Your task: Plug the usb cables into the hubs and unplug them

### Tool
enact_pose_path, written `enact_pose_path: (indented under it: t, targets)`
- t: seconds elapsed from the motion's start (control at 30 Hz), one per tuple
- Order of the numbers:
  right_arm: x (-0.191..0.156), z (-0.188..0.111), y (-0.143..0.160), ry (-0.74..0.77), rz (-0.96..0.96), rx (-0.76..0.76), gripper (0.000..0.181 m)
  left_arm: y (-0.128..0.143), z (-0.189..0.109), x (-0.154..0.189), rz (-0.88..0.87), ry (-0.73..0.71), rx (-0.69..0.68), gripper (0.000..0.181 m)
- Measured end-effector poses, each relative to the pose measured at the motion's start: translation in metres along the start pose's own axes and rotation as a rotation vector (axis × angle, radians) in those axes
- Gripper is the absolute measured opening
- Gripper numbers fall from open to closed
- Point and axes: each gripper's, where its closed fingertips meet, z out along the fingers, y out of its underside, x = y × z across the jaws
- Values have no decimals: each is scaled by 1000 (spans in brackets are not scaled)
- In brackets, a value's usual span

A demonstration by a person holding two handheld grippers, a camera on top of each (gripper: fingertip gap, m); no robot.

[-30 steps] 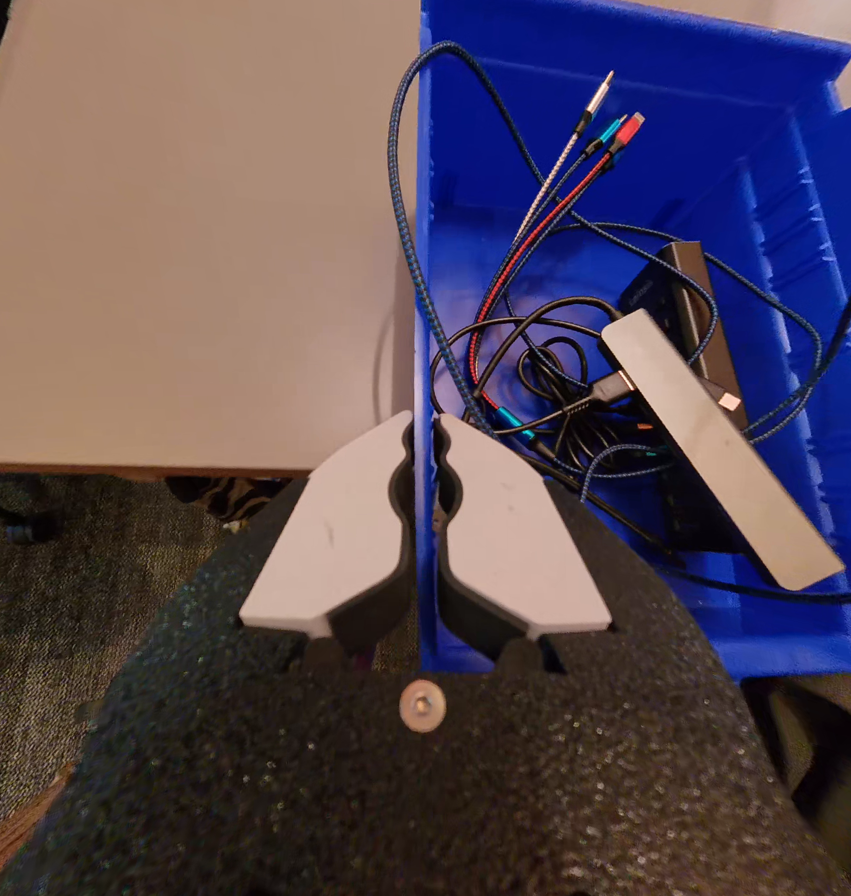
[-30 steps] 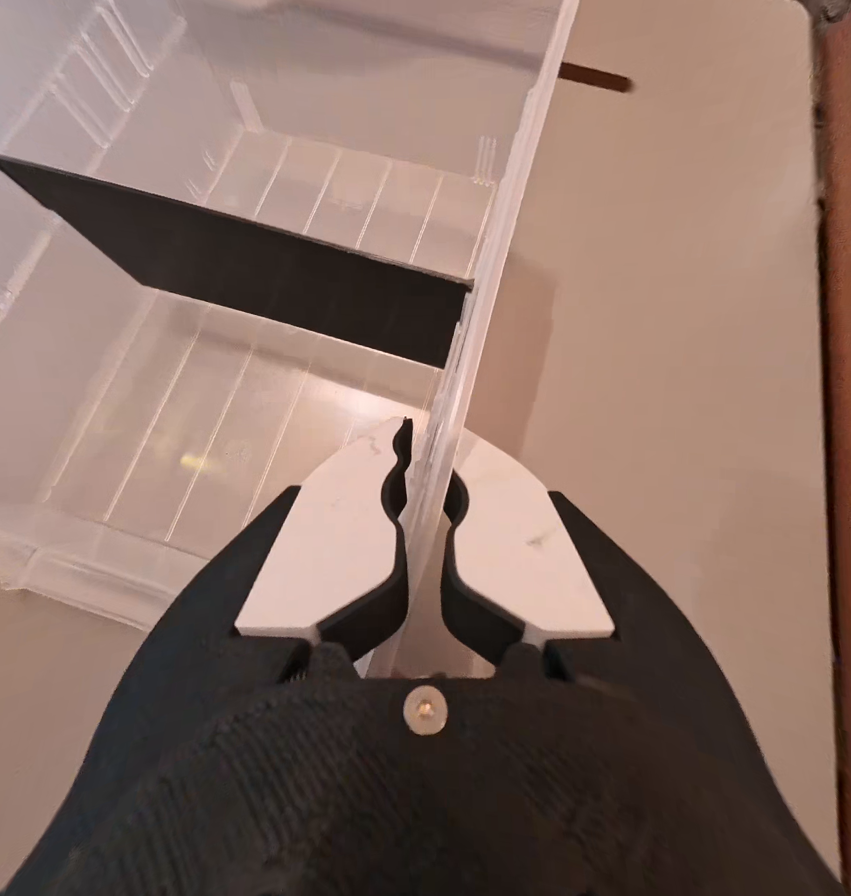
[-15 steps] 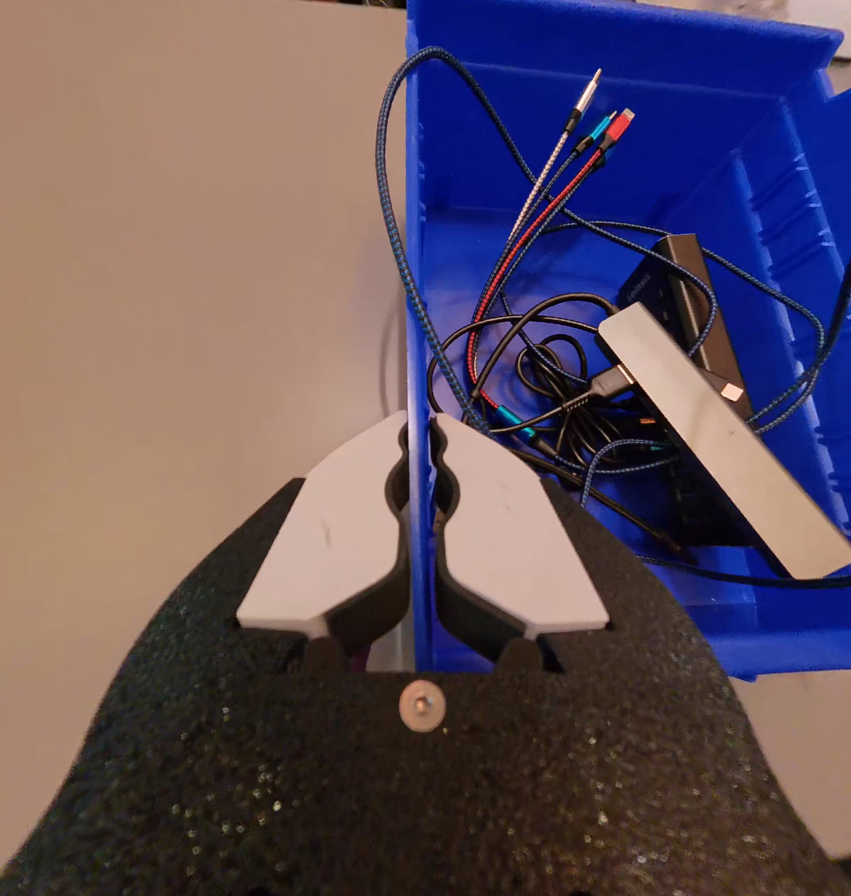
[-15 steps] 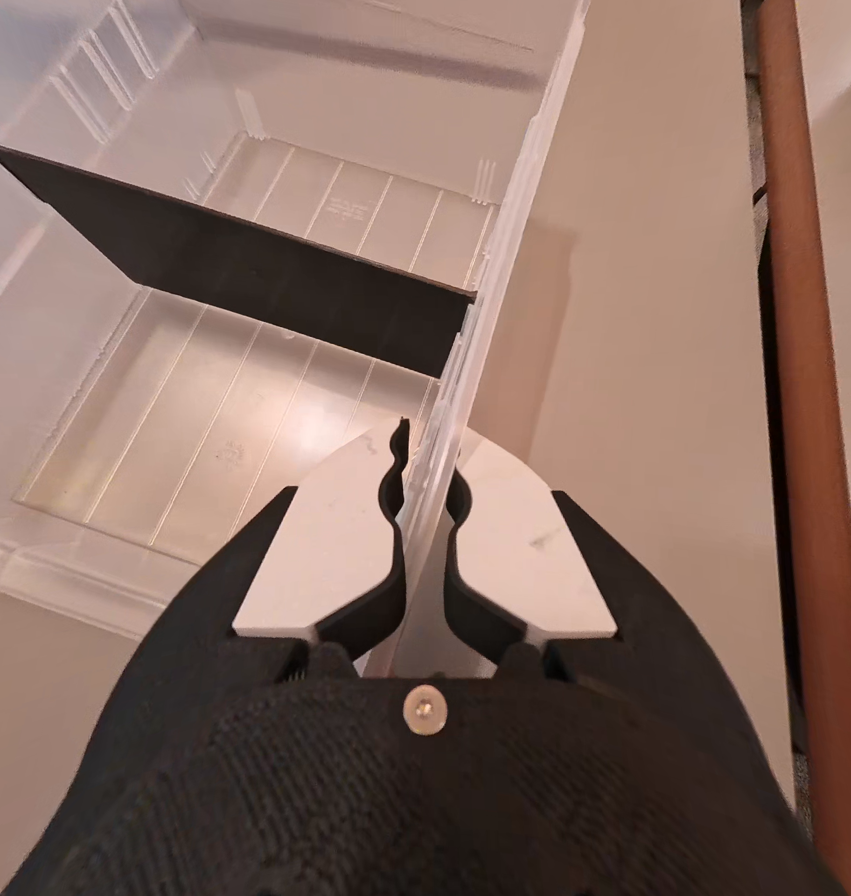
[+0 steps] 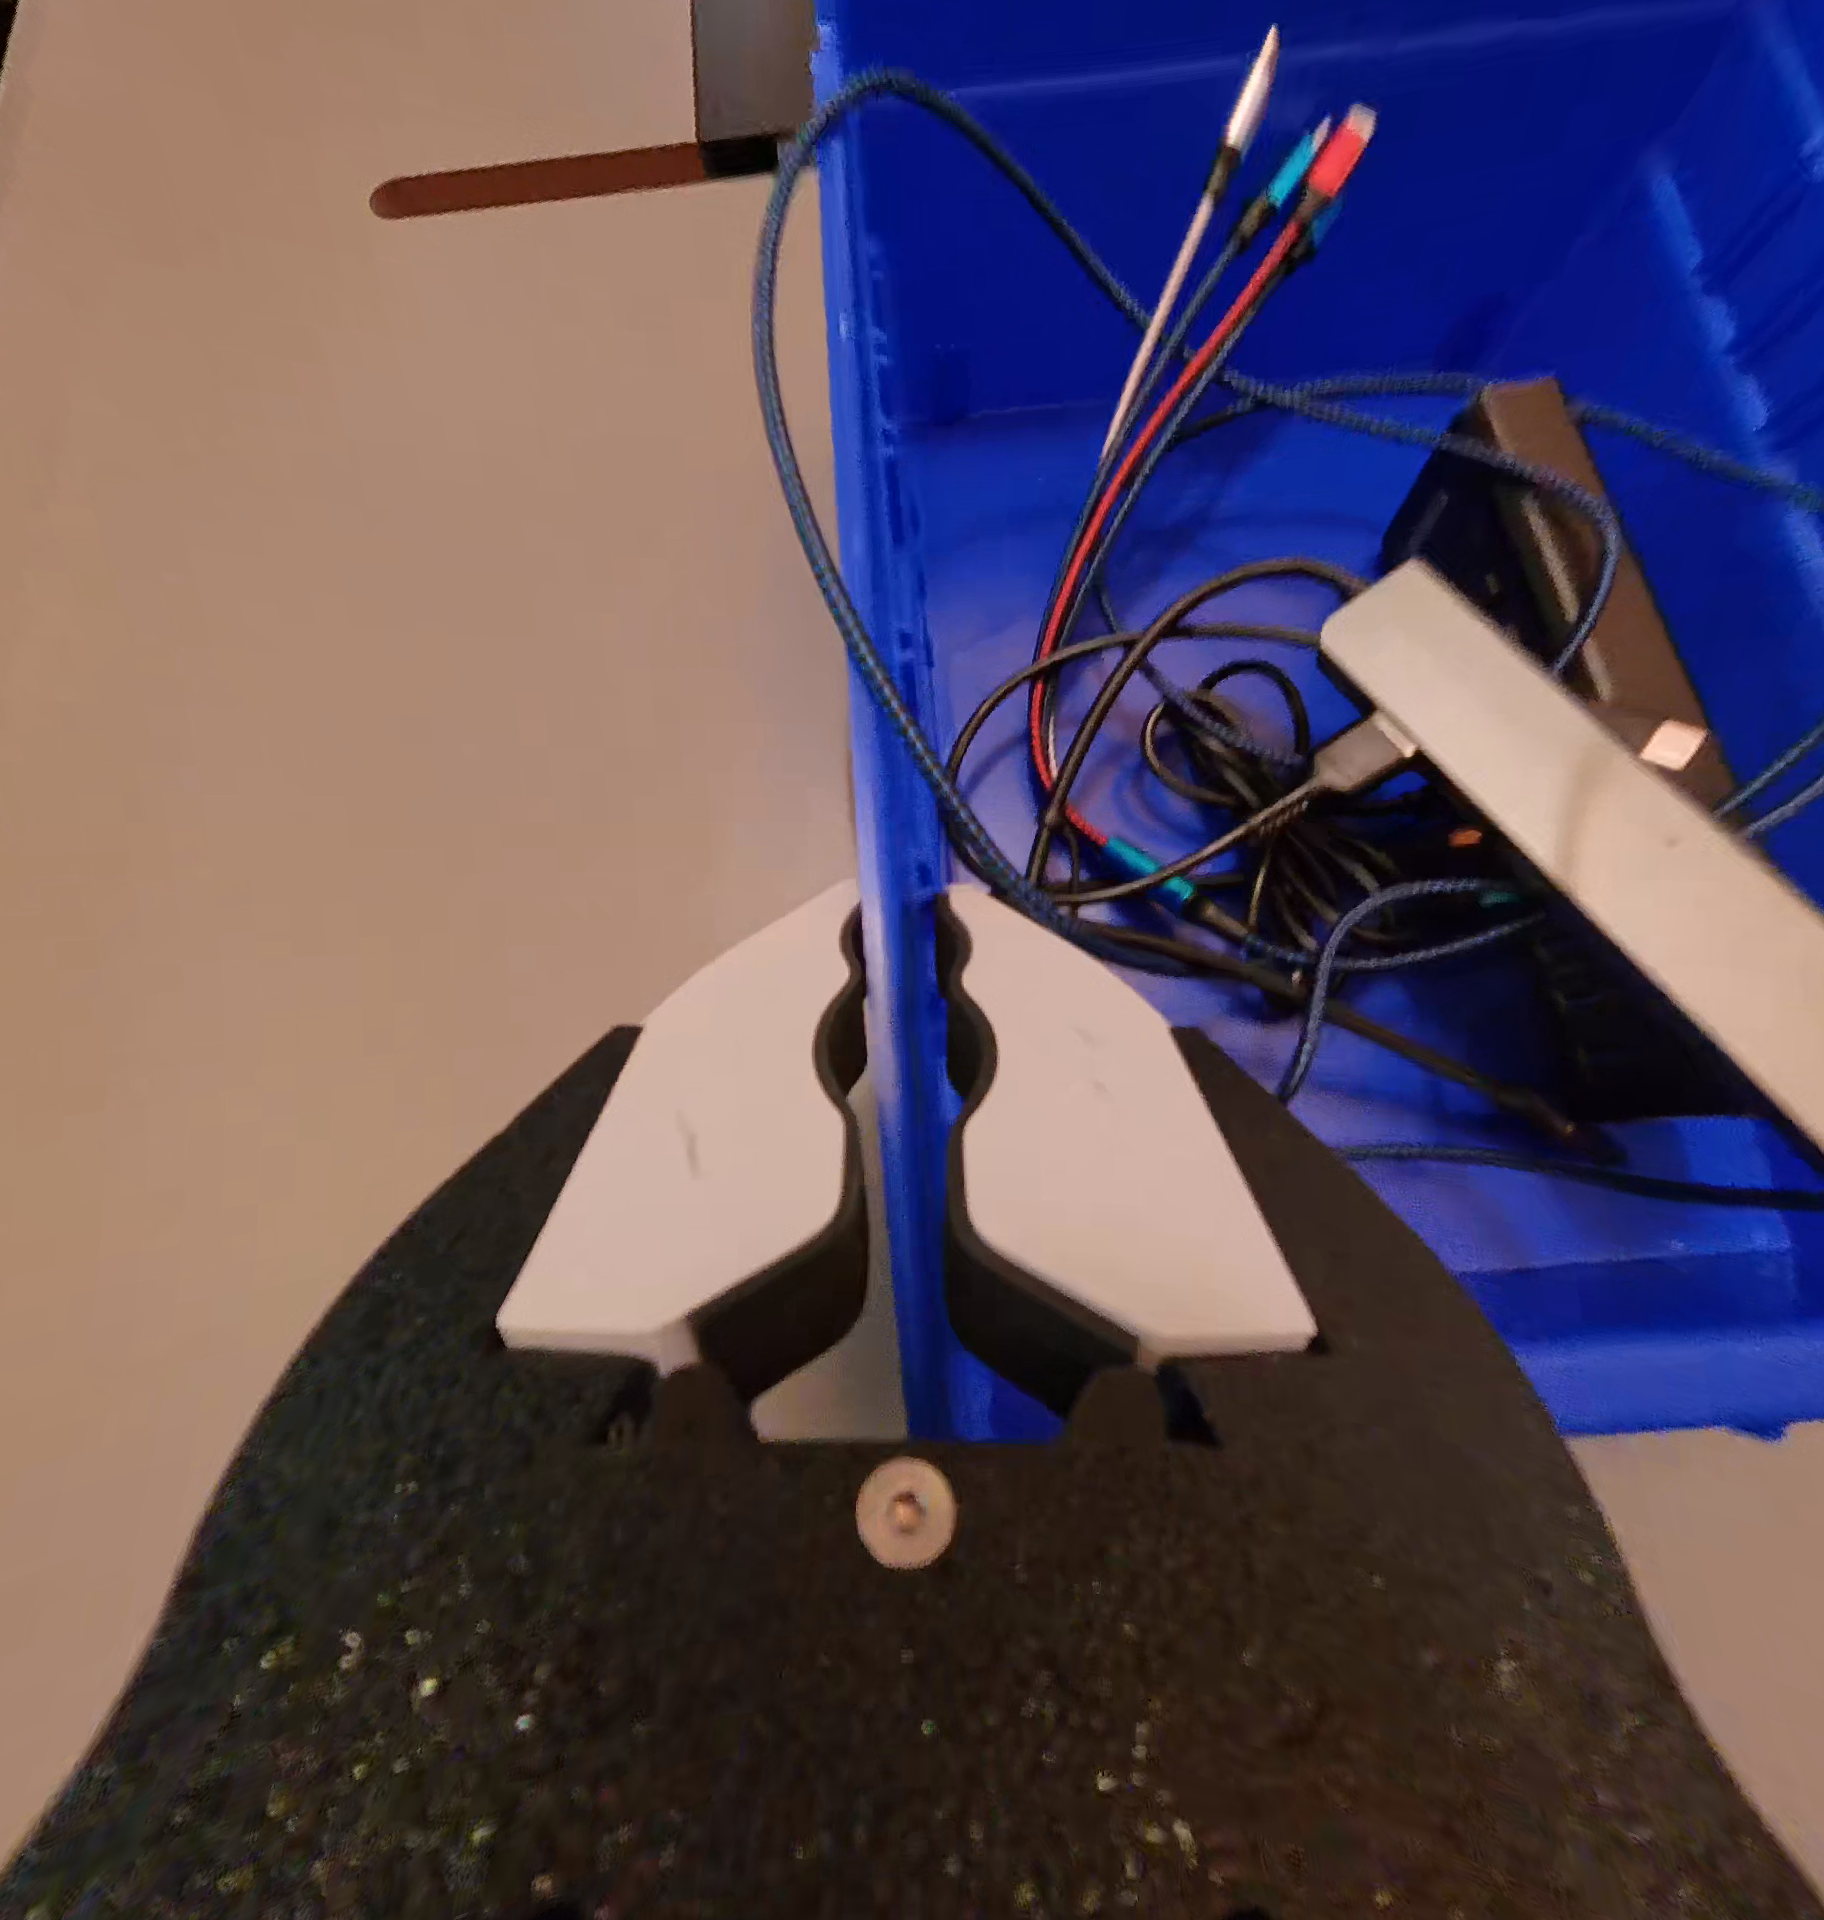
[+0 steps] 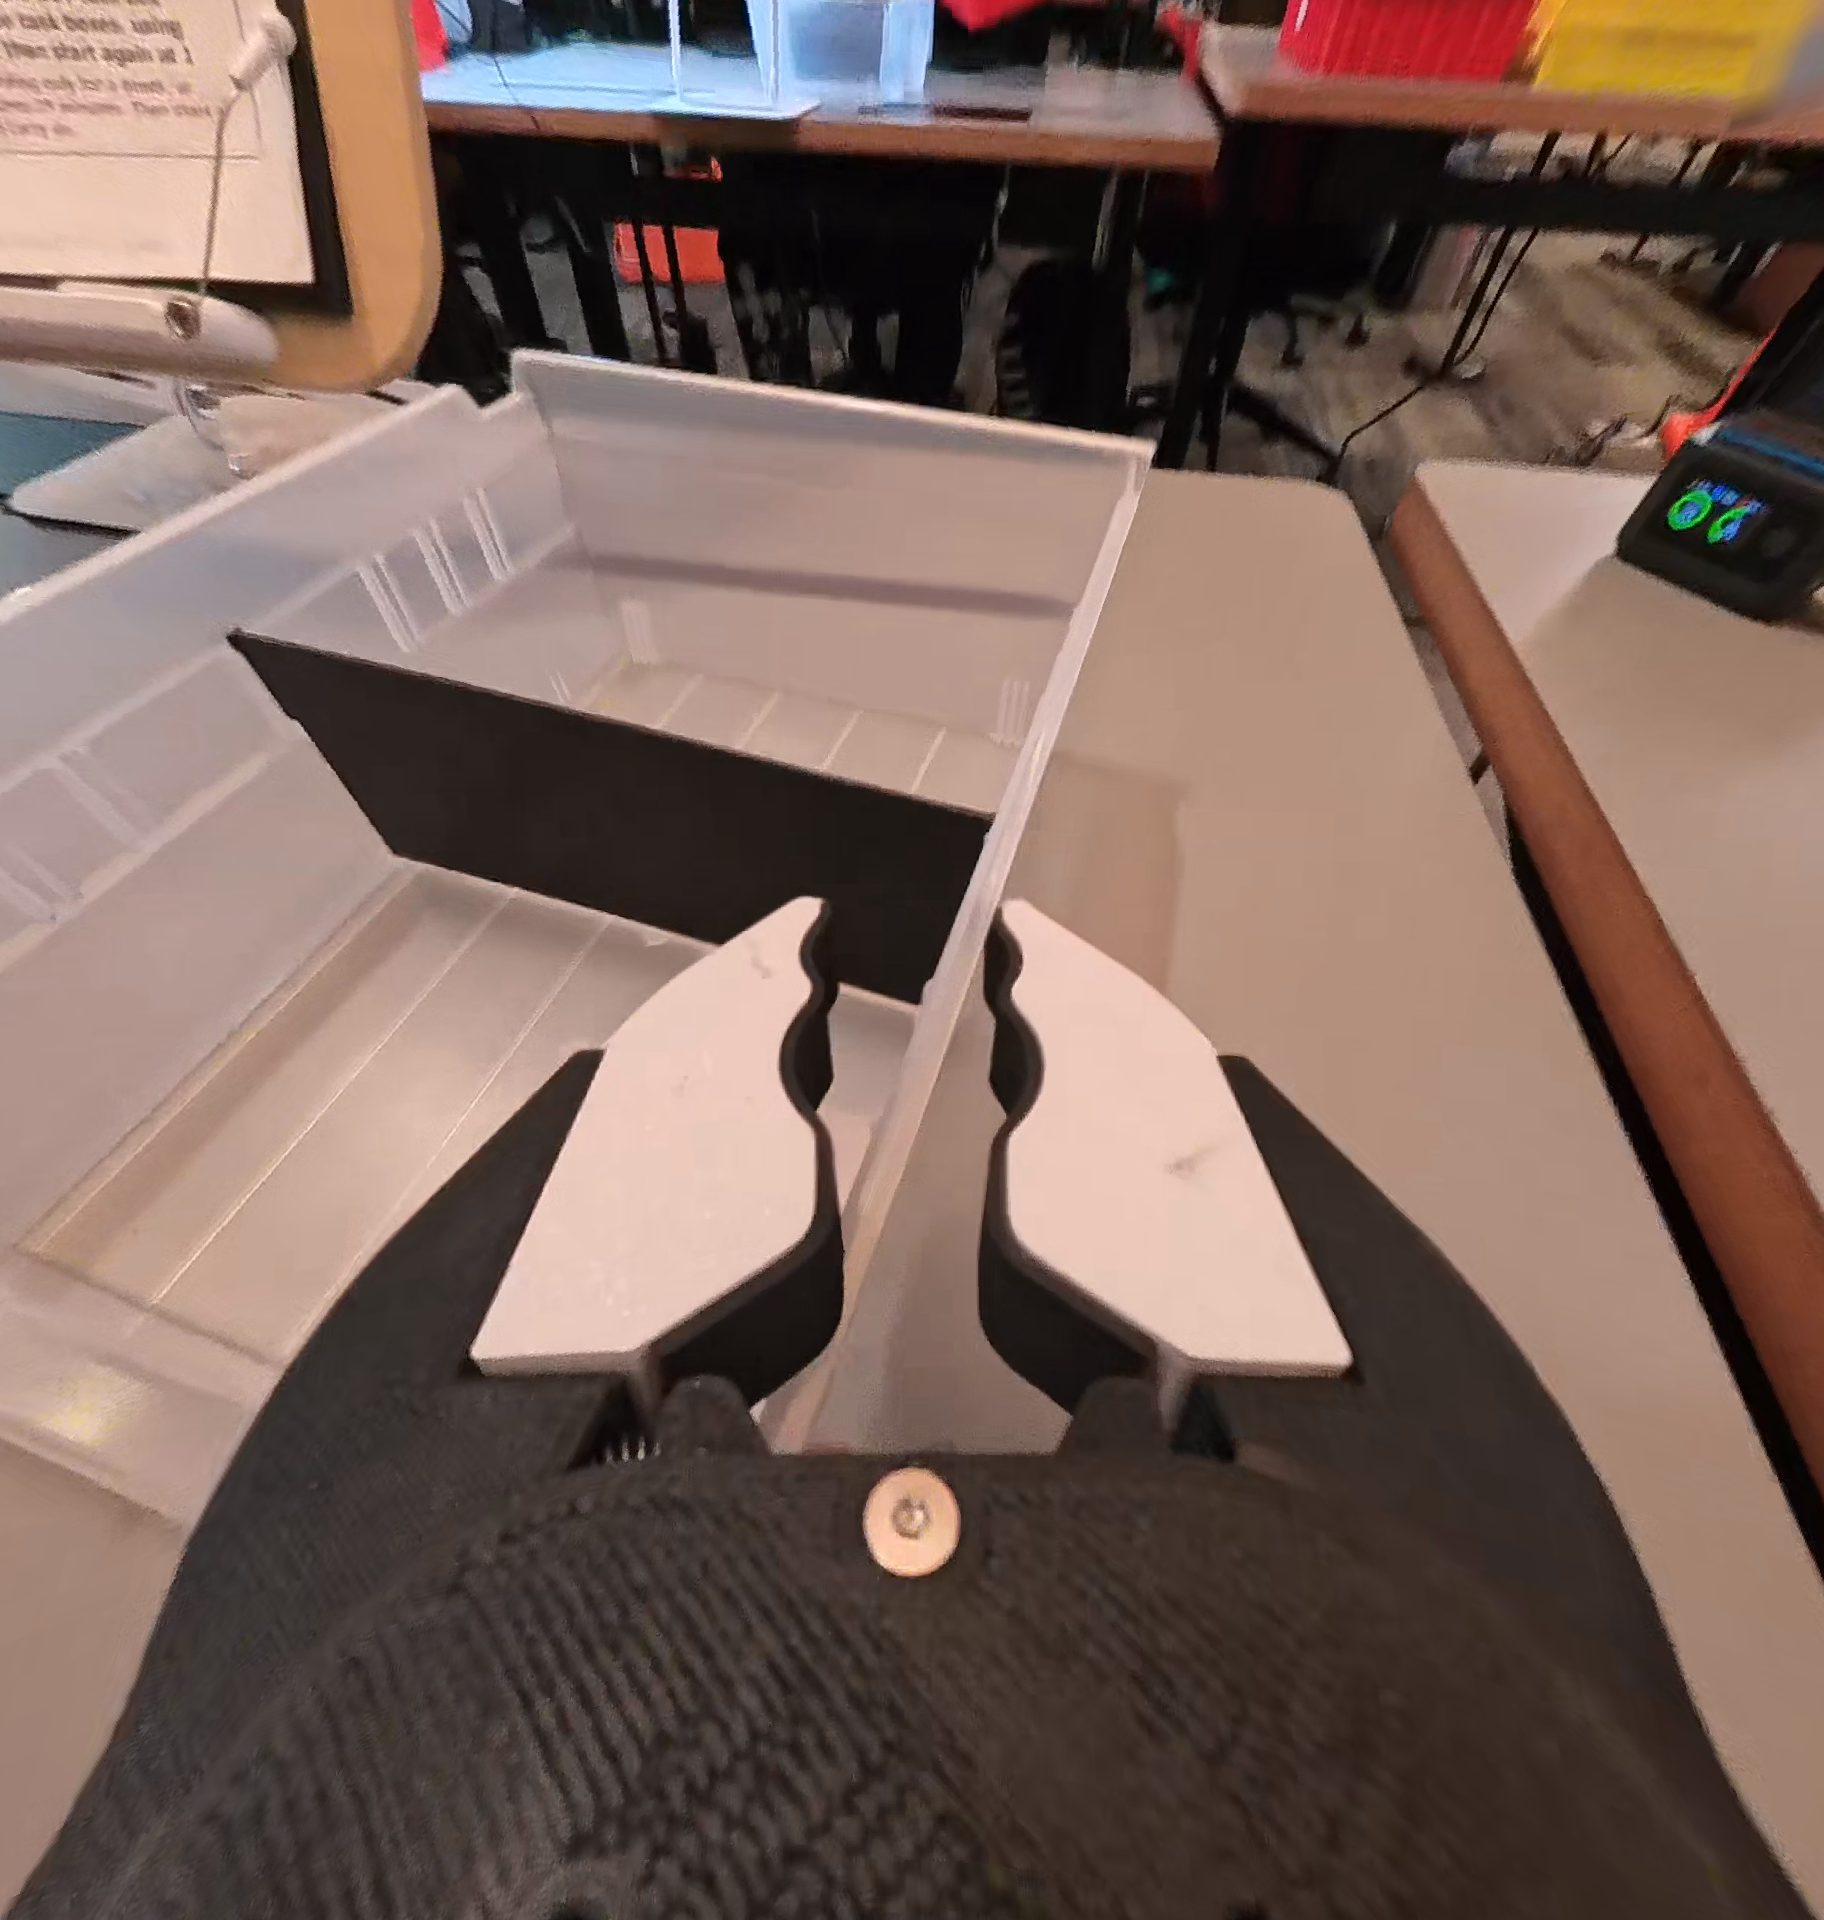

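Blue plastic forms one bin, set on a beige table. It holds two hubs: one silver, tilted and resting on one black. Cables lie tangled beside them – one blue braided cable loops over the left wall, one black cable runs to the silver hub, and three plug tips, white, teal and red, stand up toward the far wall.

Left gripper: jaws narrow, clamped on the bin's left wall, one finger outside and one inside. To its left the table runs bare up to a dark slot near the far edge.

Right gripper: jaws part-open, straddling the right wall of one clear bin. The wall lies close to the right finger; a visible gap separates it from the left finger, so there is no grip. One black divider splits this bin into two compartments.

Right of the clear bin, a strip of bare table reaches the edge. Across a narrow gap stands a second table with a brown rim – it carries one small black device with a lit screen. Behind the clear bin stands one printed sheet on a stand.
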Motion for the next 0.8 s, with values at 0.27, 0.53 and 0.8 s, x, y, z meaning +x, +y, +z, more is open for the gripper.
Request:
enact_pose_path:
  t: [0.27,0.53,0.8]
  targets:
    - [10,-29,-46,186,-229,26,81,-29,-54,20,175,-80,-24,39]
    - [-84,-46,-86,-114,-237,139,79,-12,-90,145,140,389,-154,44]
    - [-125,-43,-81,-195,-350,109,78,16,-67,179,108,397,-260,33]
